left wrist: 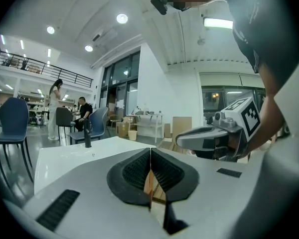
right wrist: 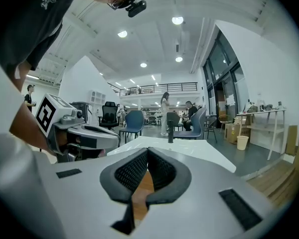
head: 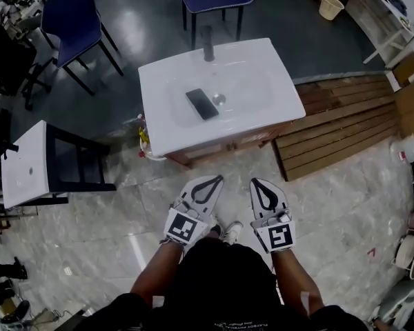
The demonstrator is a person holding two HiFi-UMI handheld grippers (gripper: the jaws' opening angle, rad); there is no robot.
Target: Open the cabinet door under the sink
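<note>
While I'm holding grey left gripper (head: pixel 205 187) and right gripper (head: pixel 263 196) pressed together, empty, brown wooden cabinet door (head: pixel 226 145) is sitting dead ahead, roughly equidistant.

Cabinet door (head: pixel 217 148) mostly hidden beneath the sink (head: pixel 262 64).

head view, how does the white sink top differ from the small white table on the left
The sink top sits on a wooden cabinet; the side table stands on a black frame. The sink top bears a black faucet and a dark flat slab in its basin; the side table shows only a small dot. The sink top looks larger than the side table. Both are white and rectangular.
</note>
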